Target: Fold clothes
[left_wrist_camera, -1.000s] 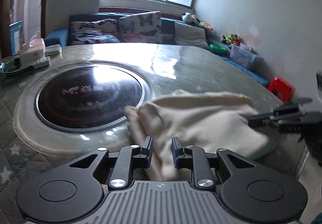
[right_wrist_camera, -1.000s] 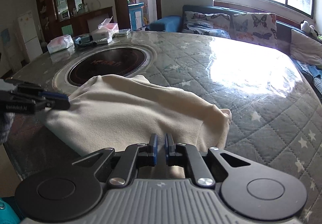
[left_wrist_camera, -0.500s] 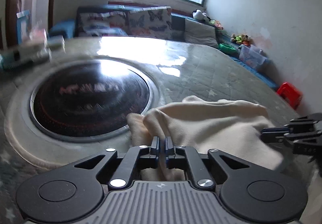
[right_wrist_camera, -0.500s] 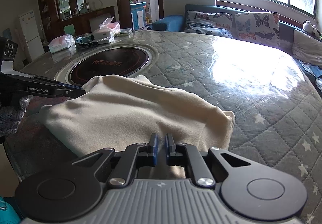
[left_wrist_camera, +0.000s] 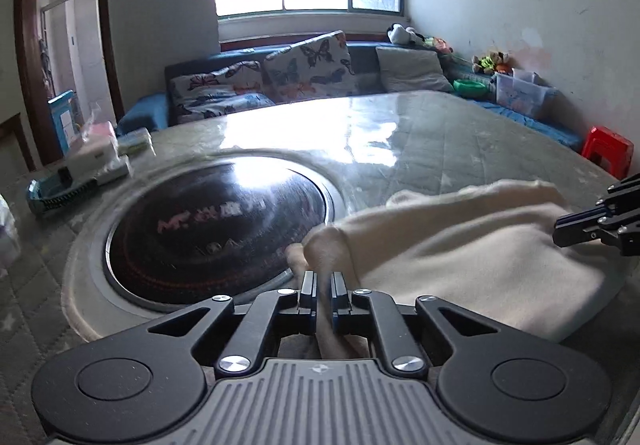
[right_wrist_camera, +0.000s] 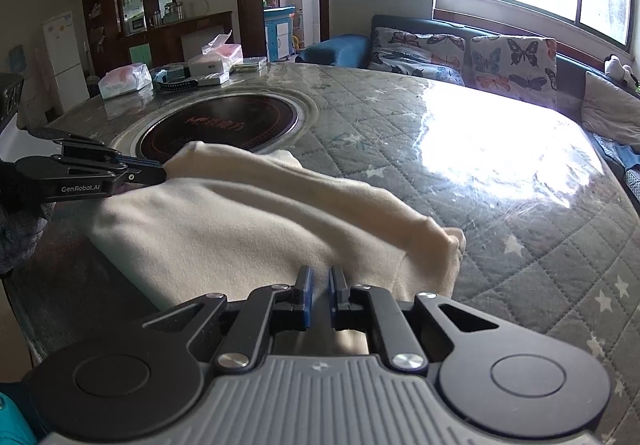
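Observation:
A cream garment point(left_wrist_camera: 472, 253) lies partly folded near the front edge of the quilted table; it also shows in the right wrist view point(right_wrist_camera: 248, 233). My left gripper point(left_wrist_camera: 324, 281) is shut on its left corner and holds it raised over the rim of the black cooktop point(left_wrist_camera: 216, 229). My right gripper point(right_wrist_camera: 319, 277) is shut on the garment's near right edge. Each gripper shows in the other's view: the right one at the far right point(left_wrist_camera: 588, 225), the left one at the left point(right_wrist_camera: 120, 173).
A round black cooktop point(right_wrist_camera: 224, 125) is set into the table point(right_wrist_camera: 460, 149). Tissue packs and boxes point(right_wrist_camera: 192, 71) sit at the table's far left side. A sofa with butterfly cushions point(left_wrist_camera: 304, 69) stands behind. A red stool point(left_wrist_camera: 608, 147) is at the right.
My left gripper closed on the garment's corner and lifted it up and toward the cooktop. The right gripper stayed shut on the cloth and rose slightly.

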### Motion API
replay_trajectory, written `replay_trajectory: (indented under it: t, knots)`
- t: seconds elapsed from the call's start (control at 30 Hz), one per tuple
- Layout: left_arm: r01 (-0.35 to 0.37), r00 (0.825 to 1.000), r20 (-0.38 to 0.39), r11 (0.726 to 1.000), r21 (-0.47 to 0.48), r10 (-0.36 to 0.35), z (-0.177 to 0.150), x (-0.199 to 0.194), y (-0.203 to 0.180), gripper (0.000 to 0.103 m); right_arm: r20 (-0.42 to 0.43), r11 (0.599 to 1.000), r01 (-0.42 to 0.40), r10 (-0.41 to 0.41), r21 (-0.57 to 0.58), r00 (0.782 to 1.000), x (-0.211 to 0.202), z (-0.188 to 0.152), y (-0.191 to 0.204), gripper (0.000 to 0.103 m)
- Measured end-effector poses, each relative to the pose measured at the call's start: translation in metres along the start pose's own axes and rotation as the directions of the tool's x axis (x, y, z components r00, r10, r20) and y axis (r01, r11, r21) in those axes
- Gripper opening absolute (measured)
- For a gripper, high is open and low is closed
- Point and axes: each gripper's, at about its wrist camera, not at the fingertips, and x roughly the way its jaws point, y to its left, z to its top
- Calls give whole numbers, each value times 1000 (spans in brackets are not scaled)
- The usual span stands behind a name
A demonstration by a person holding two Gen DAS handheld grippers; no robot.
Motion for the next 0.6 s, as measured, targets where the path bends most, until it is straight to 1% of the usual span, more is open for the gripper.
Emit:
replay_trajectory:
  t: [0.13, 0.23, 0.3, 0.37, 0.43, 0.53, 0.6]
  knots:
    - [5, 1000, 1, 1000, 6, -5, 4, 0, -2, 9, 33, 999, 7, -8, 36, 999, 1, 17, -10, 7]
    - [38, 999, -18, 999, -26, -39, 14, 13, -7, 9, 46, 998, 25, -28, 50, 999, 9, 31, -17, 7]
    - [52, 998, -32, 998, -27, -53, 19, 25, -13, 9, 42, 997, 29, -32, 75, 999, 20, 38, -23, 7]
    - [63, 997, -43, 998, -20, -64, 24, 36, -21, 9, 45, 994, 19, -24, 111, 999, 30, 44, -28, 7]
    - [91, 994, -54, 995, -28, -93, 29, 47, -25, 9, 46, 992, 5, -10, 122, 999, 39, 48, -30, 7]
    - [126, 988, -86, 991, -32, -129, 33, 67, -30, 9, 12, 993, 5, -7, 115, 1000, 57, 48, -27, 7]
    - [109, 987, -114, 994, -32, -112, 34, 80, -32, 9, -18, 995, 23, -21, 102, 1000, 69, 46, -24, 7]
